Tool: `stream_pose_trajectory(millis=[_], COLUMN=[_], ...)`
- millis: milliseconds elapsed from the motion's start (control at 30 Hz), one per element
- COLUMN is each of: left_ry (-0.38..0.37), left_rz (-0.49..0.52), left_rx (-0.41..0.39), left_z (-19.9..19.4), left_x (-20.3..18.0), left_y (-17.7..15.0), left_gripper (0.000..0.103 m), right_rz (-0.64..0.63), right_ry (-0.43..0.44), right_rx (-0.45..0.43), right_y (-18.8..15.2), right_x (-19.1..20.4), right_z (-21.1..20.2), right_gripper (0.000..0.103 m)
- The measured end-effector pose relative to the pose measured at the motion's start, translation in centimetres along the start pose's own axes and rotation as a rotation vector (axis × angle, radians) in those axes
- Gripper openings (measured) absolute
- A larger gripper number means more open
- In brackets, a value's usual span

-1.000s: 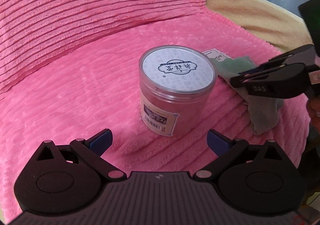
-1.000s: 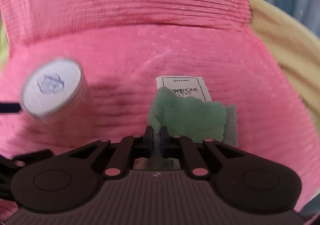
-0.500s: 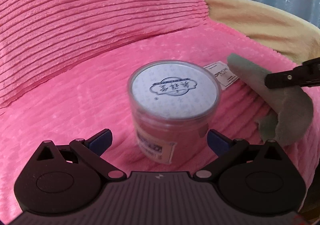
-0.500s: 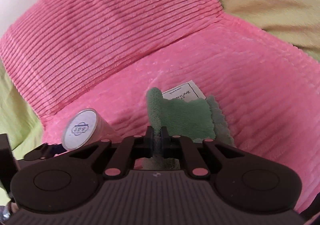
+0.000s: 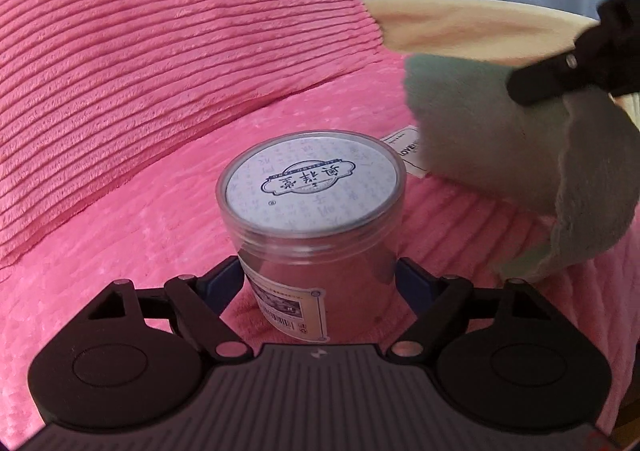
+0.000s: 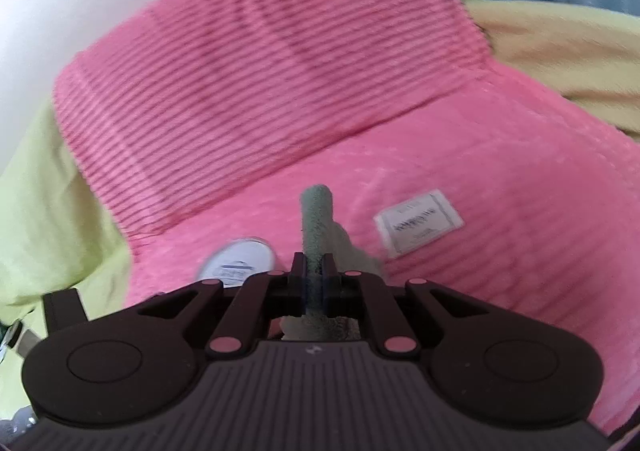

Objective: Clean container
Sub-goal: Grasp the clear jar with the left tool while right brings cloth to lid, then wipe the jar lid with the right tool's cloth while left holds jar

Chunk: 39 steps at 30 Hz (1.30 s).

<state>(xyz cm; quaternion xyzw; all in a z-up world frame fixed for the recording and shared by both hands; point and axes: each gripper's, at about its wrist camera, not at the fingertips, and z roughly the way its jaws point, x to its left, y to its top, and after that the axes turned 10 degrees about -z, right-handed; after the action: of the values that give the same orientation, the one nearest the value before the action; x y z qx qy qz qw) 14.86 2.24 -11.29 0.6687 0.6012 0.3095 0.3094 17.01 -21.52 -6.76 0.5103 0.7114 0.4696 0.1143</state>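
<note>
Right gripper [image 6: 314,277] clamps a green cloth [image 5: 500,147] above the blanket [image 5: 160,211]; left gripper [image 5: 320,283], fingers spread, flanks the upright jar [image 5: 312,211].

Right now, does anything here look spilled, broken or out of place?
Nothing stands out. The container stands upright, lid on, between the open left gripper fingers; the right gripper holds the green cloth clear of it.

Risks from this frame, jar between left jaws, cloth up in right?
1. The jar stands on soft ribbed pink fabric; a lopsided squeeze from the left gripper, jaws flanking it, may tip it.
2. The green cloth hangs loose from the right gripper; wiping may knock the jar if it isn't clamped yet.
</note>
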Motion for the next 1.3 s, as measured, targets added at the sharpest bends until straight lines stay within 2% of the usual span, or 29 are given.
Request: stream_pose_trajectory(millis=[167,400,467,533,633,800,1000,1133,1300], left_ry=[-0.022,-0.024,-0.027,-0.03,-0.036,-0.024,-0.007,-0.007,-0.005], left_rz=[0.016,0.011,-0.004,-0.009,0.02,0.055,0.072,0.061,0.058], left_rx=[-0.028,-0.011,-0.028,-0.046,-0.041,-0.063,-0.065,-0.056,-0.055], left_z=[-1.8,-1.8,-1.9,-1.9,-1.5,-1.7,-1.7,-1.6,-1.4], left_x=[-0.1,-0.1,0.2,0.4,0.3,0.1,-0.4,-0.4,-0.4], left_y=[-0.8,-1.4,-1.3,-1.2,-1.6,-1.9,-2.3,-2.4,-2.3], left_gripper=[0.083,0.084,0.091,0.091,0.087,0.086,0.086,0.086,0.086], right_rz=[0.02,0.049,0.057,0.065,0.078,0.098,0.124,0.114,0.076], right_ry=[0.09,0.217,0.253,0.289,0.343,0.433,0.534,0.502,0.392], right_rx=[0.057,0.136,0.159,0.181,0.215,0.272,0.329,0.284,0.202], right_y=[-0.1,-0.2,-0.2,-0.2,-0.3,-0.4,-0.4,0.0,1.2], right_x=[0.3,0.8,0.9,1.0,1.2,1.5,1.9,2.3,2.2], right_z=[1.8,4.3,5.0,5.7,6.8,8.6,10.7,11.4,11.6], right_gripper=[0.006,0.006,0.006,0.006,0.006,0.006,0.0,0.0,0.0])
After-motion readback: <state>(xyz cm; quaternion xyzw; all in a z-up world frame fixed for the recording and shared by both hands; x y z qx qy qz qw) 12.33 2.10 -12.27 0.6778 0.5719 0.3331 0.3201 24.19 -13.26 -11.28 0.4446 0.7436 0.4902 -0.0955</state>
